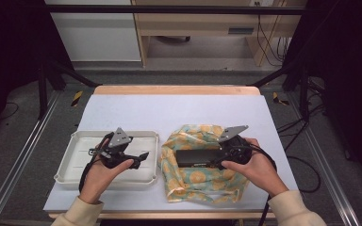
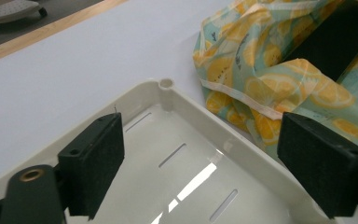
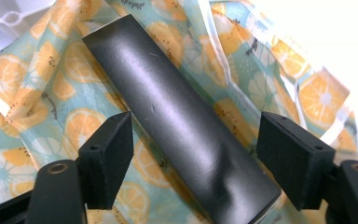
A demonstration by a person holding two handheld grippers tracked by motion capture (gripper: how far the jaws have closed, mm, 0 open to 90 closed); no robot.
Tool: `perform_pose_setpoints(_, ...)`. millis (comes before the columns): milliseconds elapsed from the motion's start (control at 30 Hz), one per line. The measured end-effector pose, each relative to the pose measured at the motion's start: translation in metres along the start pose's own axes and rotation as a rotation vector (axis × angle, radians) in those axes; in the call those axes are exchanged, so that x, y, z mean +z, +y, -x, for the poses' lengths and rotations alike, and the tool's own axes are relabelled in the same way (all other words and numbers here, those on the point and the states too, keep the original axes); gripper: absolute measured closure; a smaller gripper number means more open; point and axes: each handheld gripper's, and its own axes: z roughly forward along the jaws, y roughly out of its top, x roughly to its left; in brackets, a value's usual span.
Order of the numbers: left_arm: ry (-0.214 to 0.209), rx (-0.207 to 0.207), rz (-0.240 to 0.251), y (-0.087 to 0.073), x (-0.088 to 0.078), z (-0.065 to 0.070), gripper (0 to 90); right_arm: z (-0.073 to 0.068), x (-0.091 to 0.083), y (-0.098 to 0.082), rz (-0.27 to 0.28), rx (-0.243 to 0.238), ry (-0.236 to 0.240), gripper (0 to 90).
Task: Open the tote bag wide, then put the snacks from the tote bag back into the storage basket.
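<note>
A pale blue-grey table (image 1: 136, 110) with a light wooden edge stands before a wooden cabinet (image 1: 202, 23); what look like black cables (image 1: 268, 44) trail beside it.

Lab or recording station, not a home. Pale blue-white covered surface (image 1: 179, 110) with a light wood edge, set inside a black metal frame (image 1: 169, 9) with slanted struts. Grey carpeted floor (image 1: 23, 141) all round, loose black cables (image 1: 271, 44) trailing along it. Plain light wood furniture (image 1: 193, 23) behind. Dark surroundings, lit work area.
</note>
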Motion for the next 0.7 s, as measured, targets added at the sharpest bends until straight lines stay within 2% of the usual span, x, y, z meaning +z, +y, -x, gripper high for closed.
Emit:
perform_pose_setpoints(67,-0.012,-0.001,0.001,-0.002,-0.002,-0.004,10.8,0.003,0.000,0.005,-0.011,-0.031,0.006,25.5)
perform_pose_setpoints(233,0.021,-0.013,-0.004,-0.009,-0.006,-0.010,8.7,0.011,-0.005,0.010,-0.036,-0.097,0.009,24.0)
perform_pose_setpoints(400,0.040,-0.024,-0.013,-0.016,-0.010,-0.013,7.7,0.021,0.001,0.004,-0.089,-0.116,0.021,27.1)
perform_pose_setpoints(600,0.072,-0.033,-0.014,-0.029,-0.019,-0.009,7.7,0.021,0.000,0.001,-0.117,-0.151,0.026,31.2)
perform_pose_setpoints(667,0.094,-0.038,-0.016,-0.033,-0.024,-0.009,7.7,0.020,0.000,0.000,-0.141,-0.175,0.033,32.7)
perform_pose_setpoints(700,0.092,-0.041,-0.016,-0.034,-0.026,-0.010,7.8,0.020,-0.001,0.000,-0.154,-0.191,0.034,32.8)
